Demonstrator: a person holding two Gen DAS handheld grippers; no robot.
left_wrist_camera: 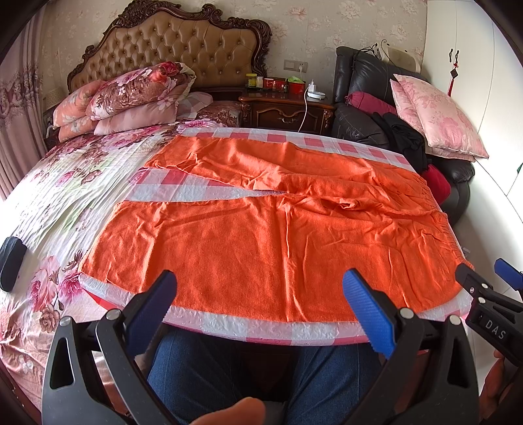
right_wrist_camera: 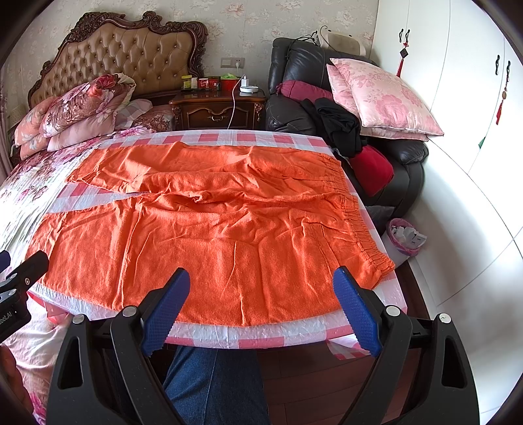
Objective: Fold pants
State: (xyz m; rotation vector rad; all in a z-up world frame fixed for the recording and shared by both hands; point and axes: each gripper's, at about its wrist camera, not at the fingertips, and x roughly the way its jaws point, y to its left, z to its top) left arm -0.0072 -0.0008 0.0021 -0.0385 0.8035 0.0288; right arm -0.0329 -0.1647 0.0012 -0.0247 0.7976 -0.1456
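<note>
Pants (left_wrist_camera: 294, 235): solid bright orange, unpatterned.
Cloth (left_wrist_camera: 183, 186) beneath the pants: pink-and-white check.
Bedspread (left_wrist_camera: 75, 183): white ground, pink and maroon floral print.
Folded quilt (left_wrist_camera: 137, 88): pink and red floral.
Headboard (left_wrist_camera: 183, 49): tan button-tufted panel, dark brown carved frame.
Wallpaper (left_wrist_camera: 327, 29): beige, pale pink flowers.
Nightstand (left_wrist_camera: 284, 111): dark brown.
Armchair (right_wrist_camera: 294, 65): black.
Cushion (right_wrist_camera: 385, 98): pale pink, rose pattern.
Left hand-held gripper (left_wrist_camera: 261, 304) and right hand-held gripper (right_wrist_camera: 261, 300): black frames, blue pads (right_wrist_camera: 356, 310).
Person's trousers (right_wrist_camera: 215, 385): blue denim.
</note>
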